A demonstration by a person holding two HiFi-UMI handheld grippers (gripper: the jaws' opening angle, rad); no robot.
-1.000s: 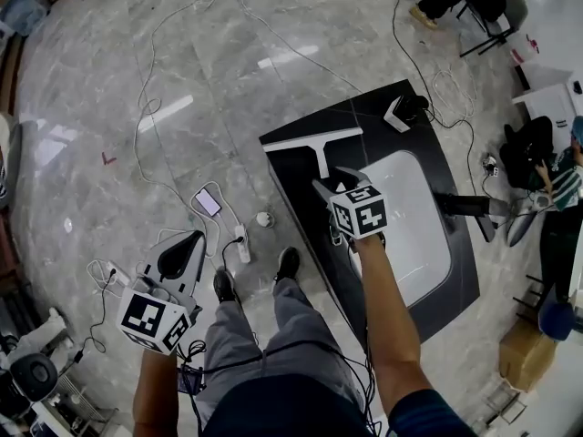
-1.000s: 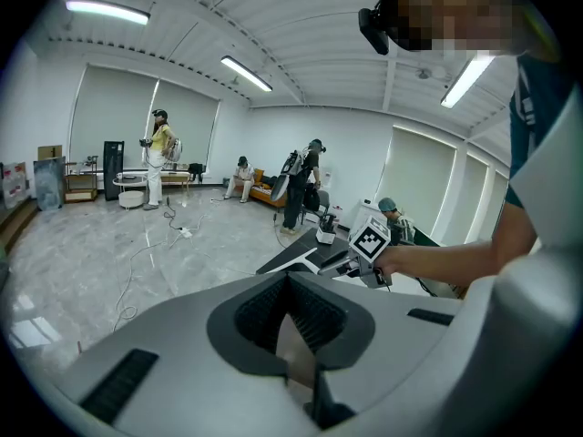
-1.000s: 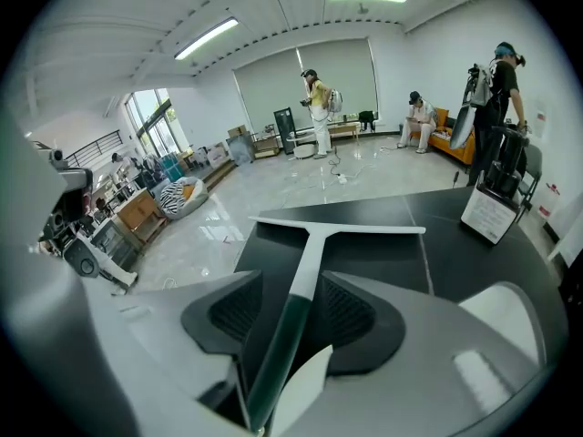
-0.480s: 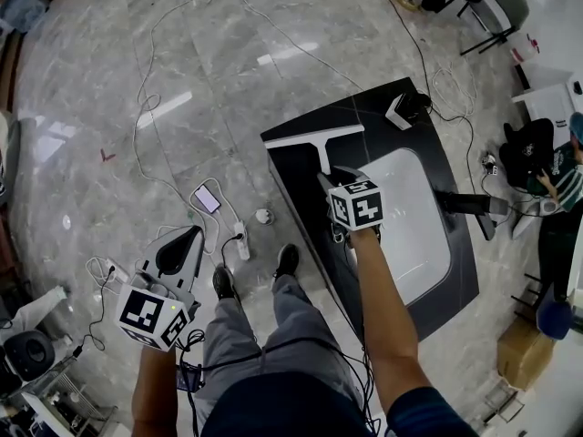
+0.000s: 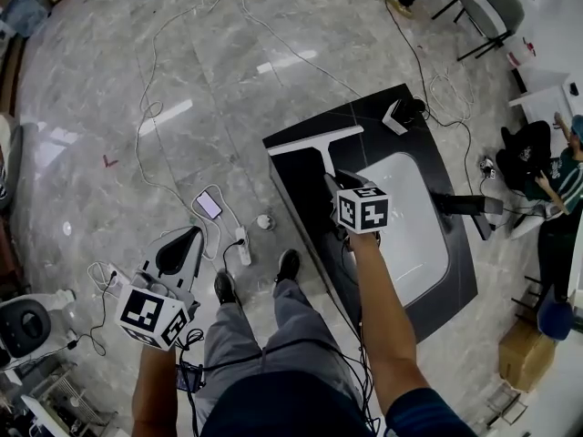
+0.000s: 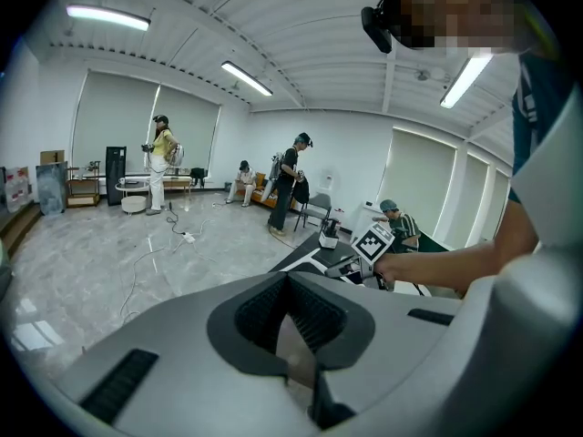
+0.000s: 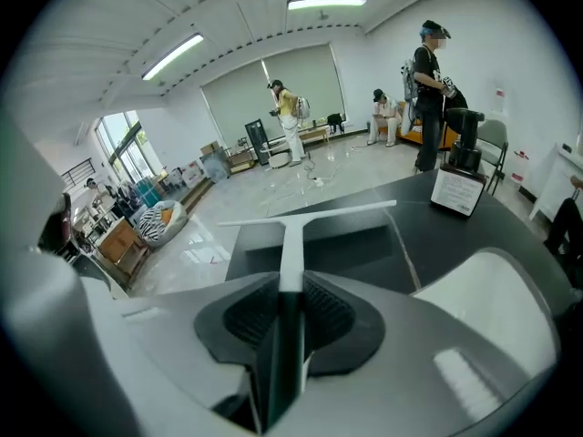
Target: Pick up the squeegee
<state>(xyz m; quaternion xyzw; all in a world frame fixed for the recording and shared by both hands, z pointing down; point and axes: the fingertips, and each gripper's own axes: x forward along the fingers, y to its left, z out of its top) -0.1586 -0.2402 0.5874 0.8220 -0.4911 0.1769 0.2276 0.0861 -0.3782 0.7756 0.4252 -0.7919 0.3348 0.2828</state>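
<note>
The white T-shaped squeegee (image 5: 316,143) lies on the black table (image 5: 296,194), blade toward the far edge and handle pointing back at me. My right gripper (image 5: 335,186) is over the handle's near end. In the right gripper view the squeegee (image 7: 291,230) runs straight out from between the jaws of the right gripper (image 7: 288,306), which are closing, with both pads against the handle. My left gripper (image 5: 185,241) hangs over the floor at lower left, far from the table. In the left gripper view the left gripper (image 6: 290,291) has its jaws together with nothing in them.
A white inset panel (image 5: 405,217) fills the table's right half, and a black stand with a white card (image 5: 401,111) sits at its far corner. A phone (image 5: 208,202), a power strip (image 5: 242,244) and cables (image 5: 146,107) lie on the floor. People sit at the right (image 5: 547,167).
The right gripper's jaws have closed in around the squeegee handle and the gripper has rolled a little. The left gripper has stayed put.
</note>
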